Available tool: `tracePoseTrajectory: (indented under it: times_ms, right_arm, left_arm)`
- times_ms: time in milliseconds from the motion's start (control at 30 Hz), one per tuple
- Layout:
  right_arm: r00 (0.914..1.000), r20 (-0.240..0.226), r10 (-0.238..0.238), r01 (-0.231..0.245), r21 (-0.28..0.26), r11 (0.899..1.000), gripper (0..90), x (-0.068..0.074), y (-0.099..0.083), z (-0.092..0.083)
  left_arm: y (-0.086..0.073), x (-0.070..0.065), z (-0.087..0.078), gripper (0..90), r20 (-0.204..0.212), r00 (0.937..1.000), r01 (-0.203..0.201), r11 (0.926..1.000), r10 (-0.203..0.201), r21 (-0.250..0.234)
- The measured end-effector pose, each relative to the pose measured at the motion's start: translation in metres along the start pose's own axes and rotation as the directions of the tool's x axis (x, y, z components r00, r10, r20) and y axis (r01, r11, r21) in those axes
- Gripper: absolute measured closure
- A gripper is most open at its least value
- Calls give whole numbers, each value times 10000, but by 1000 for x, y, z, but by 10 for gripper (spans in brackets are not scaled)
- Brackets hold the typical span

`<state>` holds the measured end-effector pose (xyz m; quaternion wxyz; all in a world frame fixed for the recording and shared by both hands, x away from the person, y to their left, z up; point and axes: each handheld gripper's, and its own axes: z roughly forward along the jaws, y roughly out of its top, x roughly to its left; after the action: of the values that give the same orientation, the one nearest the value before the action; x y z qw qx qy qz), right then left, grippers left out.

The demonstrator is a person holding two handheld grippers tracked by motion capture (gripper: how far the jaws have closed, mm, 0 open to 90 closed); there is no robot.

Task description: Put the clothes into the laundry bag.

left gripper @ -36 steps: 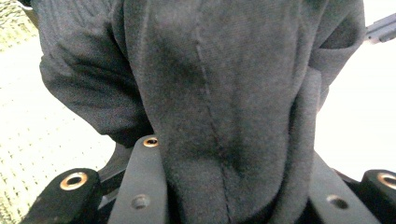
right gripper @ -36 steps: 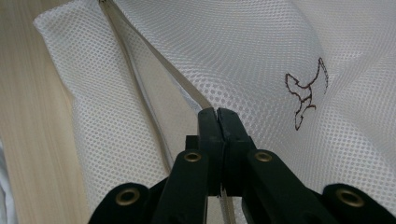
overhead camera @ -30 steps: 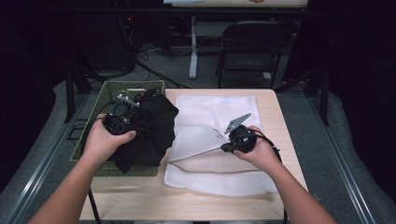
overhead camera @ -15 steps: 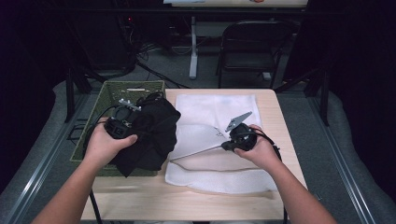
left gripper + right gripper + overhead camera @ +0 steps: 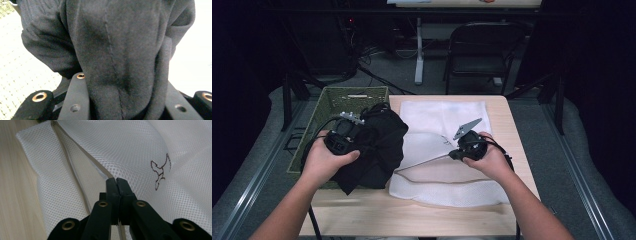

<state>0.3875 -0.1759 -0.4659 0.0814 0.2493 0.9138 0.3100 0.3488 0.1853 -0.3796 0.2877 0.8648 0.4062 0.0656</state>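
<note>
Two grippers busy | left gripper (image 5: pixel 343 142) clamps black garment (image 5: pixel 379 145), bunched above table edge by basket (image 5: pixel 328 105) | right gripper (image 5: pixel 455 155) pinches mesh bag (image 5: pixel 140 147) zipper edge, seemingly lifted | bag mouth lies right of garment

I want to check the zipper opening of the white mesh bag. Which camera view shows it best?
The right gripper view: the white mesh bag lies close, its zipper edge pinched up by the right gripper. The high view shows the opening small; the left gripper view shows mainly the dark garment.
</note>
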Motion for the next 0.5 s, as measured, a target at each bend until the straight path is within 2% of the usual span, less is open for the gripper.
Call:
tracePoseTrajectory:
  times_ms: [133,367,500]
  right_arm:
    - [9999,10,-131,131,-48,9999,892,-1,1,-1]
    - [10000,-39,62,-63,-106,9999,892,-1,1,-2]
    - [10000,-48,2,-3,-125,9999,892,-1,0,-3]
  left_arm:
    - [-2,-4,0,685,76,9999,-116,9999,116,-31]
    - [-7,-12,0,685,266,9994,-238,9997,240,-91]
    - [-10,-16,2,685,293,9992,-283,9996,285,-68]
